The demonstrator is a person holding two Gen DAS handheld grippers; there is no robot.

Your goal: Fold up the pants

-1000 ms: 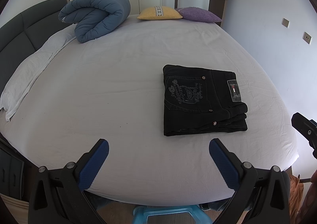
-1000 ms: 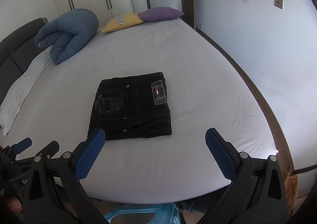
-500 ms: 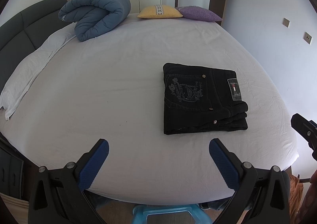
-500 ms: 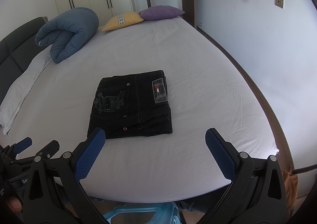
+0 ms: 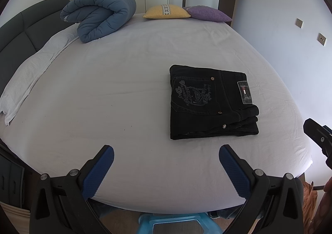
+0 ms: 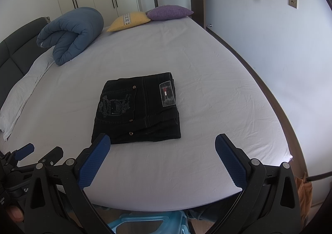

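Black pants (image 5: 209,103) lie folded into a compact rectangle on the white bed (image 5: 124,80), back pocket and label patch up. They also show in the right wrist view (image 6: 139,107). My left gripper (image 5: 164,169) is open and empty, held over the bed's near edge, short of the pants and to their left. My right gripper (image 6: 161,161) is open and empty, just short of the pants' near edge. Its tip shows in the left wrist view (image 5: 317,136) at the far right.
A rolled blue duvet (image 5: 99,18), a yellow pillow (image 5: 166,11) and a purple pillow (image 5: 207,13) lie at the far end of the bed. A dark headboard (image 5: 25,26) runs along the left. A wall (image 6: 280,47) is on the right. A blue stool (image 5: 176,223) stands below.
Both views have drifted very slightly. The pants have not moved and both grippers stay open.
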